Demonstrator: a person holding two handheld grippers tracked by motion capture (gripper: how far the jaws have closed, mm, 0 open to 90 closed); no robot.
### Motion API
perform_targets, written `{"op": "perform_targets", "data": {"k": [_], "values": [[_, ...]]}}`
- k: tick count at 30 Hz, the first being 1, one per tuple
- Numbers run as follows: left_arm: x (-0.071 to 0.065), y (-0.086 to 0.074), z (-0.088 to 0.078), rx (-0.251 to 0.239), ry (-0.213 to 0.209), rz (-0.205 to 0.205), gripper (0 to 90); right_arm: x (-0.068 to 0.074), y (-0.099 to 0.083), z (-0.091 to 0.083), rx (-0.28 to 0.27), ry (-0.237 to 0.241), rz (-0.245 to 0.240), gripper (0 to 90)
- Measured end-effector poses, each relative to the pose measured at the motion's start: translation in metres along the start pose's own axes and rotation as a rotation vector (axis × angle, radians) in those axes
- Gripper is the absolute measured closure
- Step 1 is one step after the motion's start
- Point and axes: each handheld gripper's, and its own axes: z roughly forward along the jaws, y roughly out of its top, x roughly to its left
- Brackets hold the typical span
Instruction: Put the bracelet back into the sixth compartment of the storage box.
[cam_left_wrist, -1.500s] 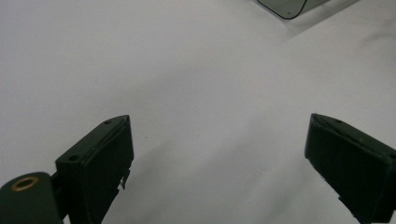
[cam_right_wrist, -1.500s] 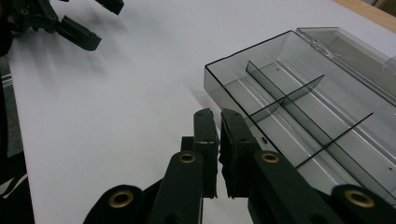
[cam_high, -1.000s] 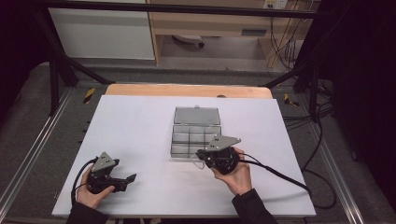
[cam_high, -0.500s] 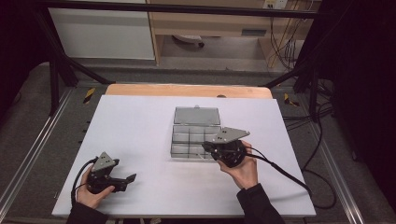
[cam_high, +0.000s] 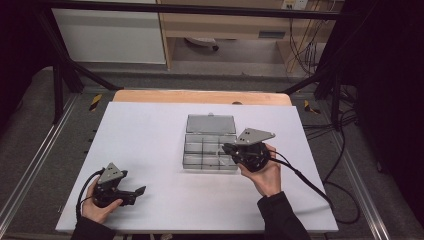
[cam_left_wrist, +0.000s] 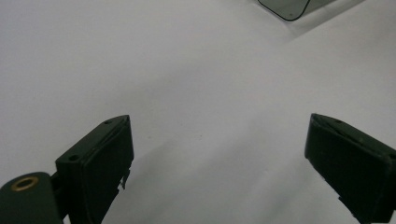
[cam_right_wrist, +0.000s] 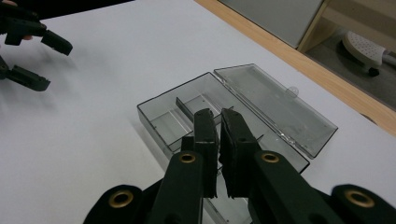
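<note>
one compartment box (cam_high: 210, 145), two grippers (cam_high: 131, 192)

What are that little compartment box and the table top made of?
Box: probably clear, smoky-grey hard plastic, glossy; the white surface shows through its walls and open lid. Table top: matte white sheet, perhaps laminate, over a wood-look board along the far edge.

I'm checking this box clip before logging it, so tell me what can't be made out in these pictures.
- High view: the right hand-held gripper and hand cover the right end of the clear box.
- Right gripper view: its own jaws hide the near compartments; whether anything is pinched between them is unclear.
- Left gripper view: the top edge crops the box to one corner.
- High view: compartment contents are too small to tell.
</note>
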Motion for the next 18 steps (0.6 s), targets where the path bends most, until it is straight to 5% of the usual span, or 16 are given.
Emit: {"op": "perform_targets", "data": {"k": [18], "values": [[0.0, 0.0, 0.0, -0.002, 0.0, -0.001, 7.9, -0.02, 0.004, 0.007, 0.024, -0.053, 0.021, 85.6]]}}
